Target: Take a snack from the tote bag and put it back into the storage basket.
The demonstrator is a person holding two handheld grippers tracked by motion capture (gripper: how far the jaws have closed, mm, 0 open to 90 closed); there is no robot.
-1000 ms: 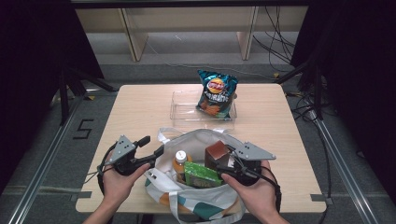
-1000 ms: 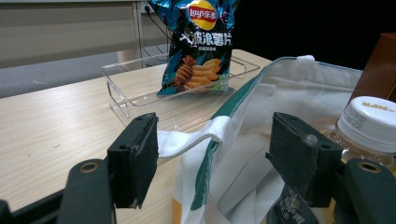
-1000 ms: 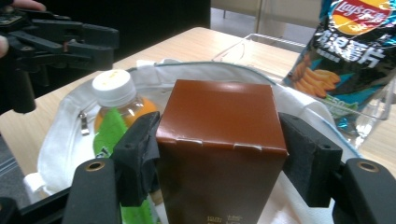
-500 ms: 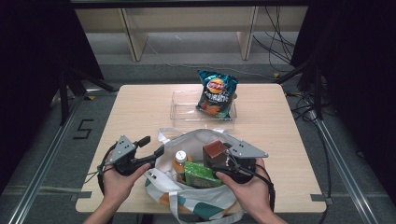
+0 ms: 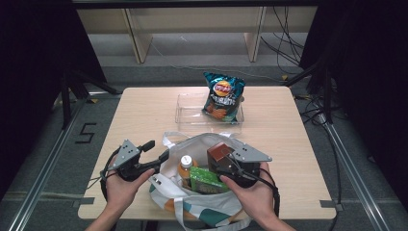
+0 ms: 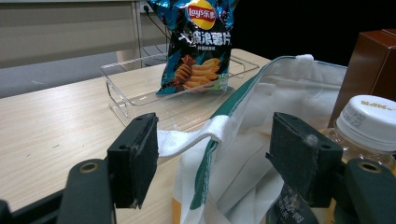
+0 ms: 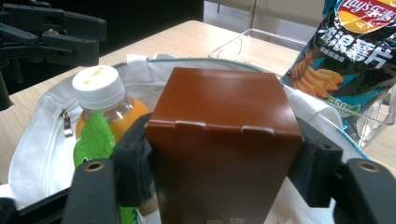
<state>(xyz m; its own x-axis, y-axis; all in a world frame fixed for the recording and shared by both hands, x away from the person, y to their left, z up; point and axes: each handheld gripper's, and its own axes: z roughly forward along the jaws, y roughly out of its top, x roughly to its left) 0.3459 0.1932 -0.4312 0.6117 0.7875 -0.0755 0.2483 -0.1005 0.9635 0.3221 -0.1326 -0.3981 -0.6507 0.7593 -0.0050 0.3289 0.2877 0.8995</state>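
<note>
A white tote bag with green trim stands open at the table's front centre. My right gripper is shut on a brown box, holding it upright over the bag's mouth; in the right gripper view the box sits clamped between both jaws. Inside the bag are an orange juice bottle with a white cap and a green packet. My left gripper is open at the bag's left rim, and the white strap runs between its jaws.
A blue chips bag leans in a clear plastic tray at the back centre of the wooden table. Bare tabletop lies left and right of the tote bag. Dark stands and cables surround the table.
My right gripper has shifted slightly left with the brown box. The left gripper has stayed at the bag's rim.
</note>
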